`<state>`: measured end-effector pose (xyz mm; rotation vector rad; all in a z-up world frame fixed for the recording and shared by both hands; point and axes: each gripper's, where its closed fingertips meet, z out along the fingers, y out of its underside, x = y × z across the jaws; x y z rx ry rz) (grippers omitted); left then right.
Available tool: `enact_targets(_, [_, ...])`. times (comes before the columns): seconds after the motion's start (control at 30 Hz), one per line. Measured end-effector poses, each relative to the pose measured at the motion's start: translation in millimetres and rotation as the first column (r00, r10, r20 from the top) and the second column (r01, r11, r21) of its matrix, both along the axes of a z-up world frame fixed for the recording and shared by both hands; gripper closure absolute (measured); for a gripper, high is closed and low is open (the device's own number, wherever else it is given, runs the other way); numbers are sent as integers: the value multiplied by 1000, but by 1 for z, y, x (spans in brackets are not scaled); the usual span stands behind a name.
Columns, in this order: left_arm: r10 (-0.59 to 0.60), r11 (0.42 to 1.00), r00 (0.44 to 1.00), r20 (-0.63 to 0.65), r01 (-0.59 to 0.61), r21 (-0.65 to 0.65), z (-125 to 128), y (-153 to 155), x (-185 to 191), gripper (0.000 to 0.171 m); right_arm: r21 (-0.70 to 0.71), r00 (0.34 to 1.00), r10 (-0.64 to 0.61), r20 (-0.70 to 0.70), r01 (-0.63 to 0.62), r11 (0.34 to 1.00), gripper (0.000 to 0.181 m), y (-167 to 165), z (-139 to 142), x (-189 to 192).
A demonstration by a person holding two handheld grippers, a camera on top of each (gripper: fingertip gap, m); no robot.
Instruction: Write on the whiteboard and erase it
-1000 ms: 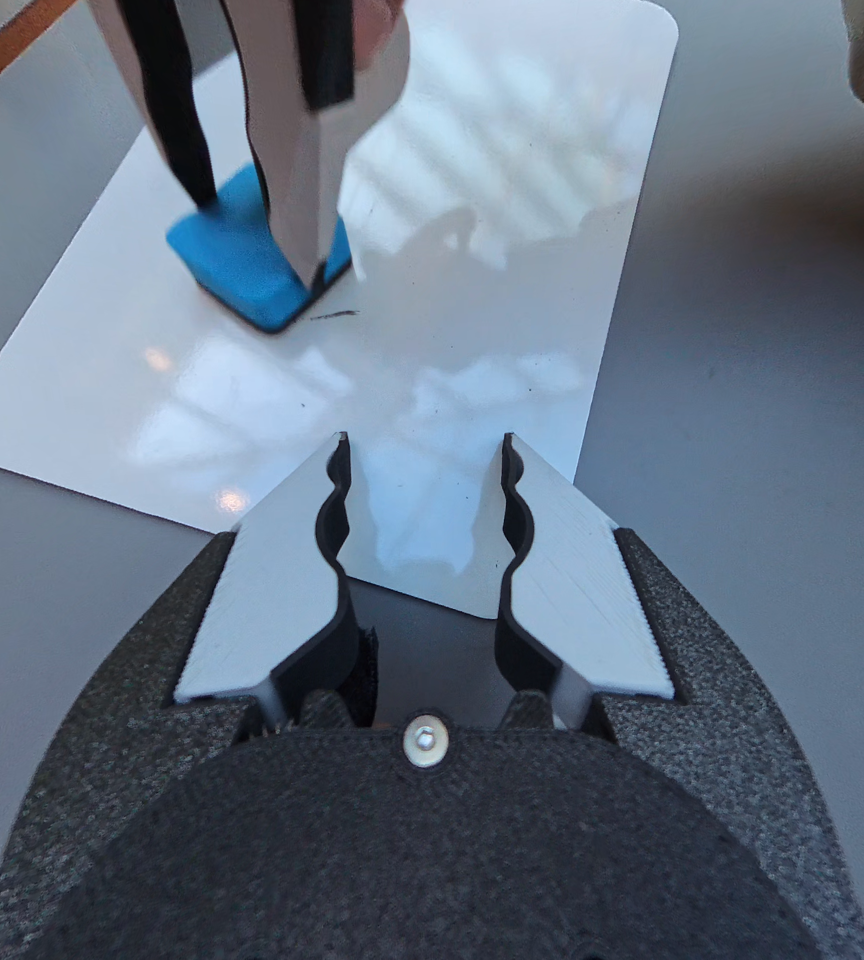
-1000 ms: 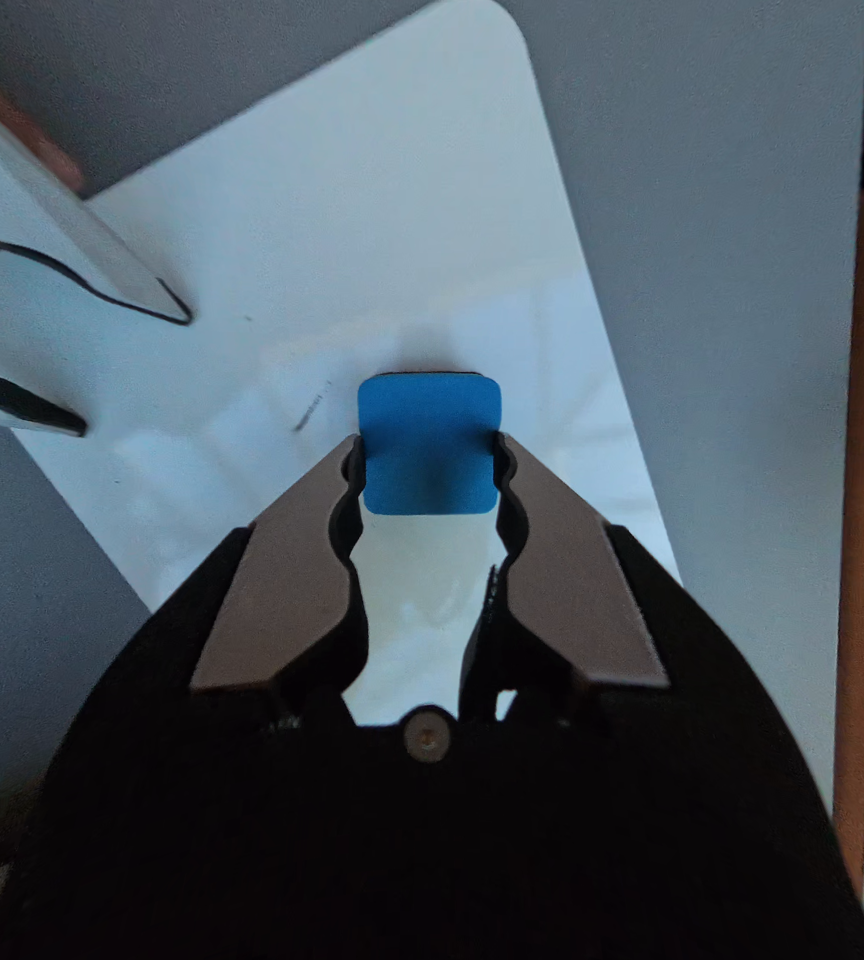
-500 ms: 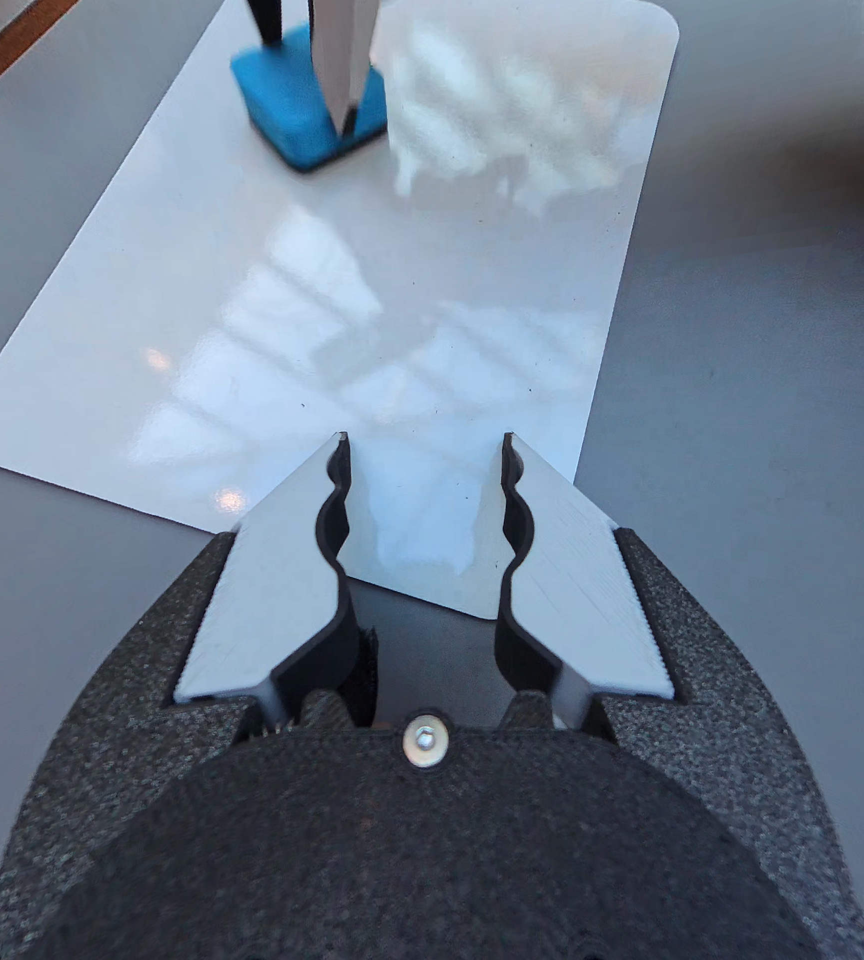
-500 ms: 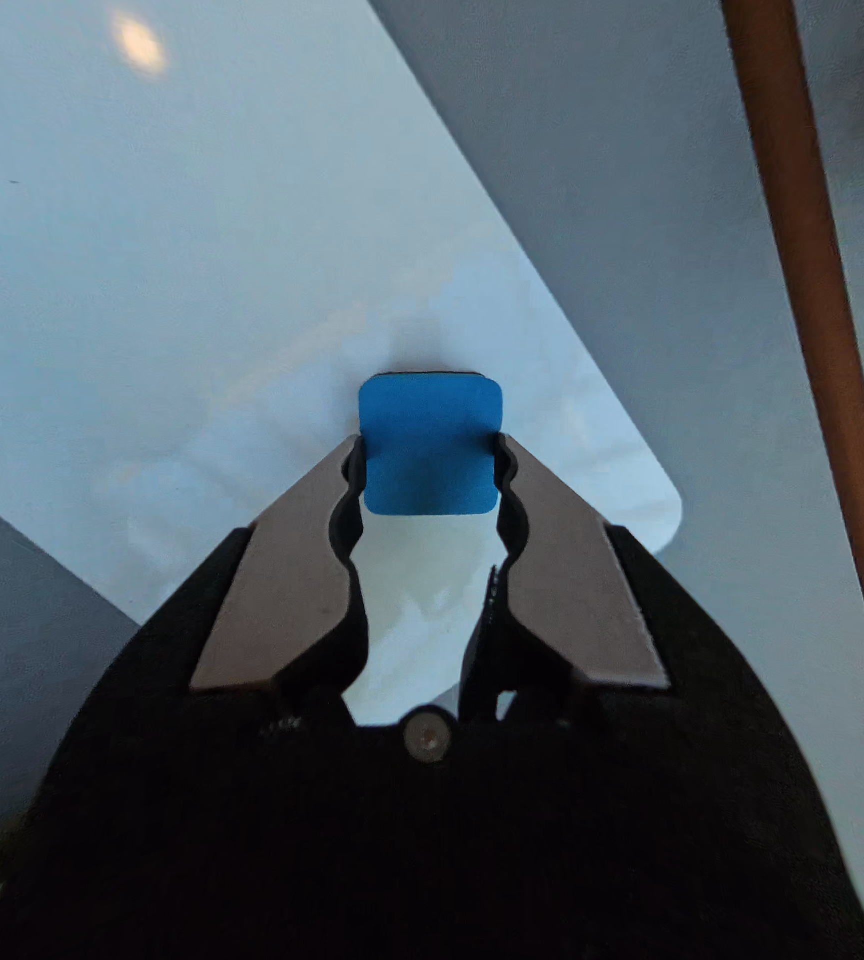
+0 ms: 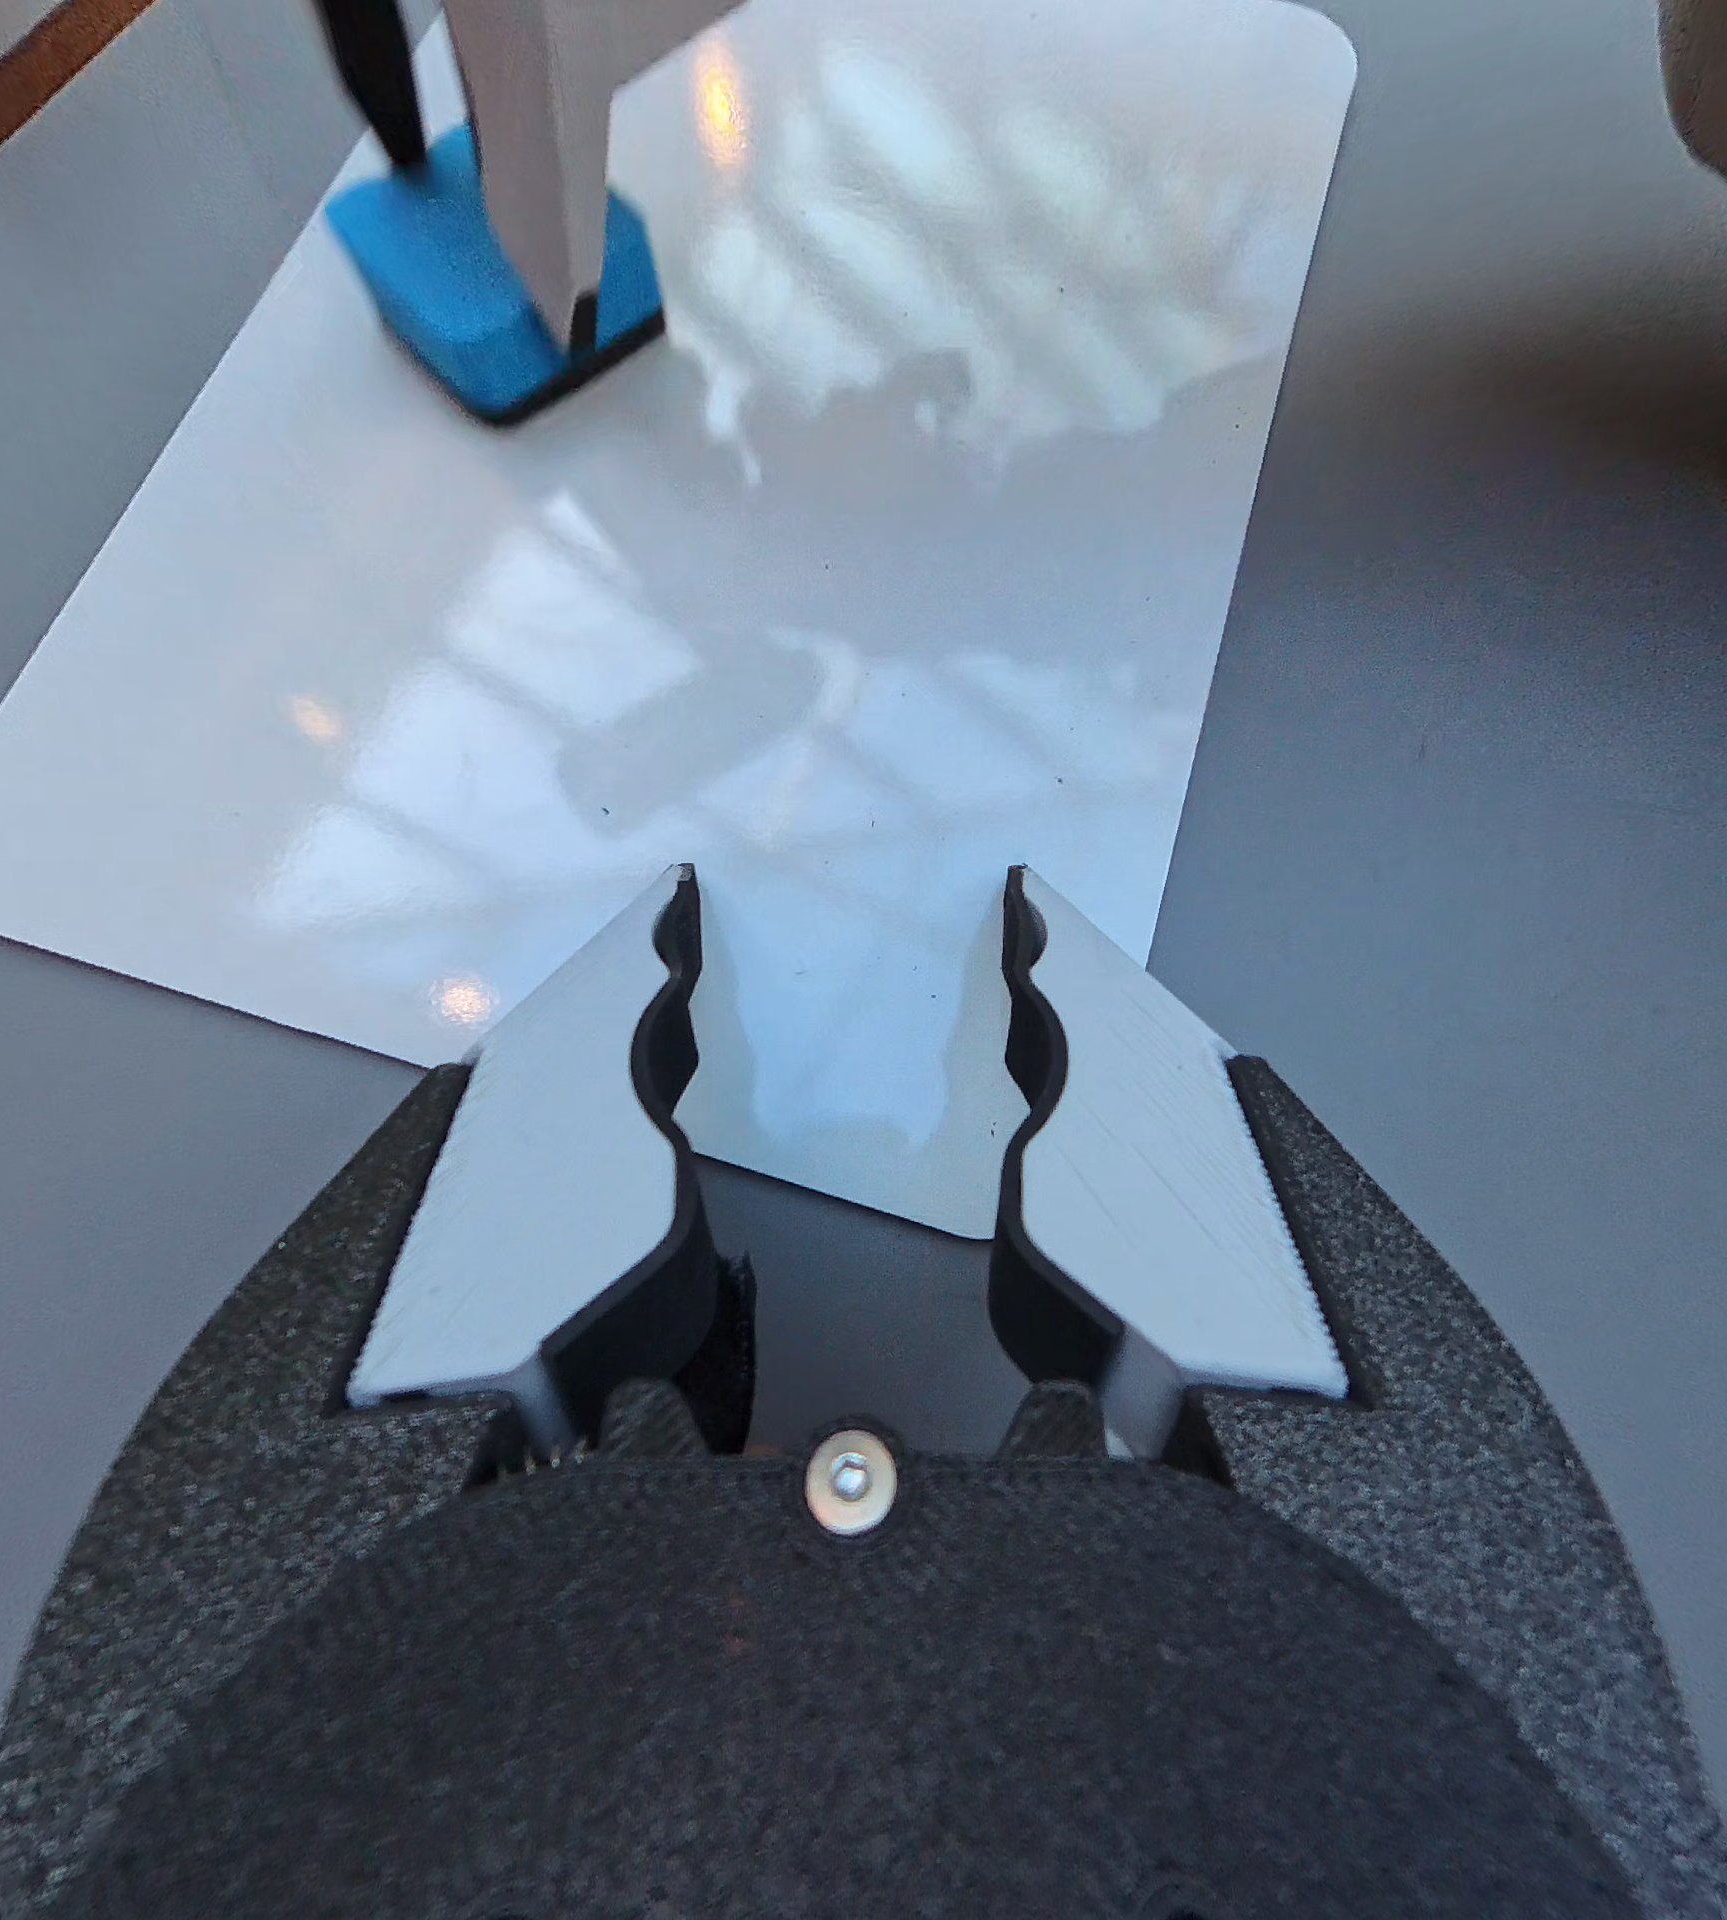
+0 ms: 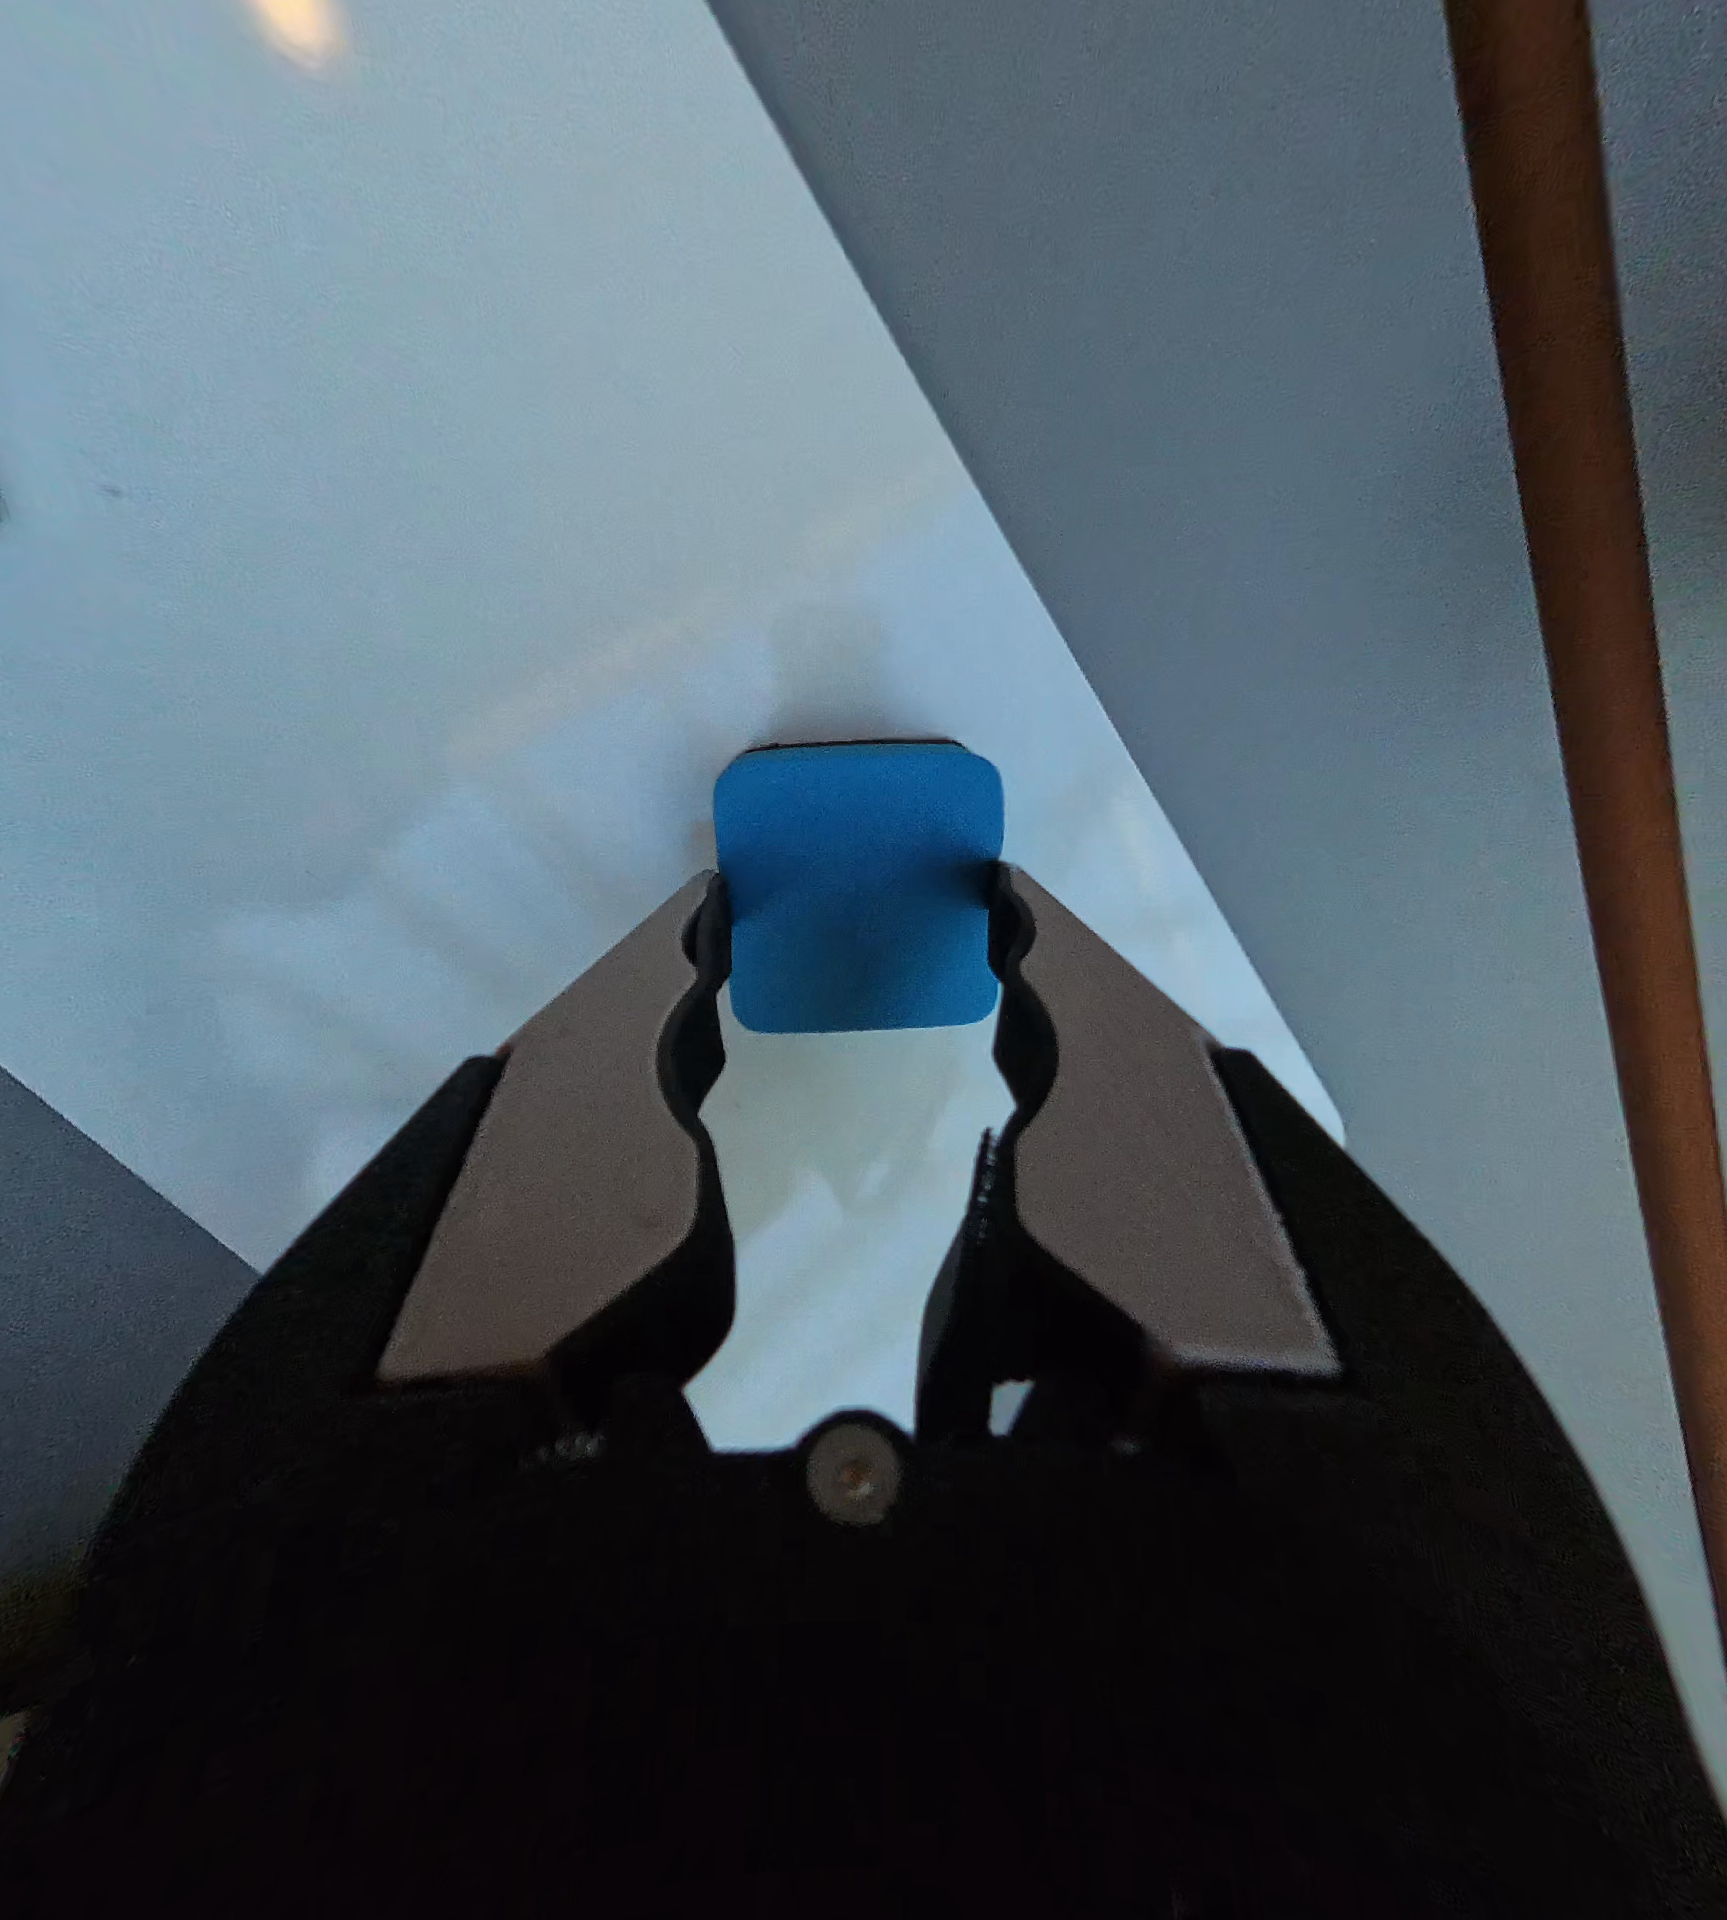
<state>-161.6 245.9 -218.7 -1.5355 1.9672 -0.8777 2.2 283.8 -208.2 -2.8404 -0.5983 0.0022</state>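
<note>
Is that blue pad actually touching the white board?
Touching. In the left wrist view the blue pad, held by the right gripper, sits flat on the white board, no gap beneath.

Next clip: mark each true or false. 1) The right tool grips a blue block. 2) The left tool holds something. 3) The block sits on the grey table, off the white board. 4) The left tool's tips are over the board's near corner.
1) True: the right tool is shut on the blue block.
2) False: the left tool is open and empty.
3) False: the block rests on the white board.
4) True.
</note>
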Motion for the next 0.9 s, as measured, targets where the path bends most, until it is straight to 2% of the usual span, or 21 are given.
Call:
enact_targets(0.07, [-1,1000,1000,0,1,0,0,0,0,112,-30,992,-125,-19,125,992,132,-37,1,44])
enact_targets(0.1, [-3,1000,1000,0,3,-3,0,-1,0,112,-30,988,-146,-43,145,989,132,-53,1,49])
enact_targets(0.17, [-10,1000,1000,-2,10,-9,0,-2,0,112,-22,993,-119,-16,118,993,132,-73,0,36])
enact_targets(0.23, [-12,1000,1000,-1,12,-8,0,-2,0,112,-32,1000,-18,-26,17,999,132,-80,0,-14])
enact_targets(0.33, [-11,1000,1000,-1,11,-6,0,-2,1,112,13,977,181,-114,-181,983,132,-70,-1,-112])
enact_targets(0.37, [-10,1000,1000,-2,10,-6,0,-2,1,112,22,967,239,-90,-238,971,131,-66,-2,-130])
enact_targets(0.4, [-8,1000,1000,-2,8,-6,0,-2,1,112,0,963,268,-37,-268,963,131,-66,-2,-131])
enact_targets(0.47, [-5,1000,1000,-1,5,-2,0,-3,1,112,-44,981,195,-1,-195,980,131,-68,-2,-102])
enact_targets(0.53, [-4,1000,1000,0,4,0,0,-3,0,112,-44,999,33,-6,-33,998,131,-75,-1,-47])
enact_targets(0.6, [-4,1000,1000,-1,4,-1,0,-3,0,112,-56,992,-120,-38,118,991,131,-97,-1,1])
enact_targets(0.67, [-6,1000,1000,-1,6,-4,0,-3,1,112,-59,986,-145,-87,140,988,131,-117,0,5])
enact_targets(0.77, [-10,1000,1000,-2,10,-5,0,-4,1,112,-24,983,-42,-179,39,999,131,-120,-2,-58])
enact_targets(0.87, [-10,1000,1000,-4,10,-5,0,-4,1,112,31,979,157,-133,-154,988,131,-101,-5,-133])
enact_targets(0.9, [-10,1000,1000,-3,10,-4,0,-4,1,112,38,975,189,-117,-186,982,131,-92,-5,-143])
